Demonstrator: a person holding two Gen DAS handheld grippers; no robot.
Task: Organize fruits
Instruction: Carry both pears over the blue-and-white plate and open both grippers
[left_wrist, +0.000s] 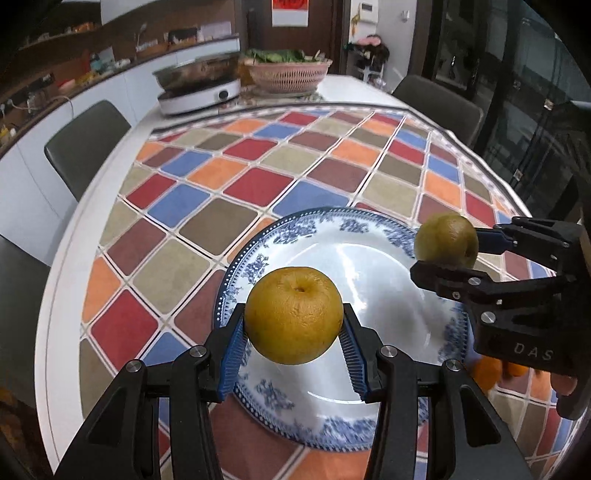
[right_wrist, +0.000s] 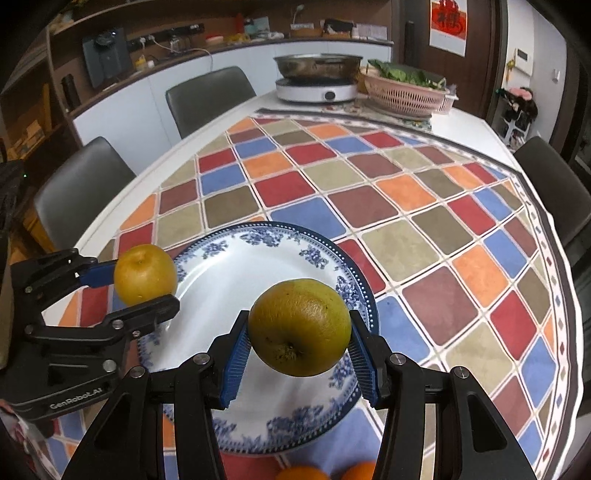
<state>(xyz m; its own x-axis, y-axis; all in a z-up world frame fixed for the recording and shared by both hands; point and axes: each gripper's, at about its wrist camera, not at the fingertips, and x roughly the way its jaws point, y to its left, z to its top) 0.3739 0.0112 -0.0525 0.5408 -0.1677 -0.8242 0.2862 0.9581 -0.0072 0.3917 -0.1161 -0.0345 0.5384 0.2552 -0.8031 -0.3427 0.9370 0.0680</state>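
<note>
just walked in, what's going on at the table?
A person holds a gripper in each hand. The left gripper is clamped on a yellow pear; the right gripper is clamped on a greener pear. Both hang above the blue-and-white plate, which has no fruit on it yet.

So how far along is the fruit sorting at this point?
Done: nothing yet; the blue-and-white plate is bare. In hand: the left claw grips a yellow pear, the right claw a greener pear, both held over the plate. Left: setting both down, plus the oranges at the near table edge.
</note>
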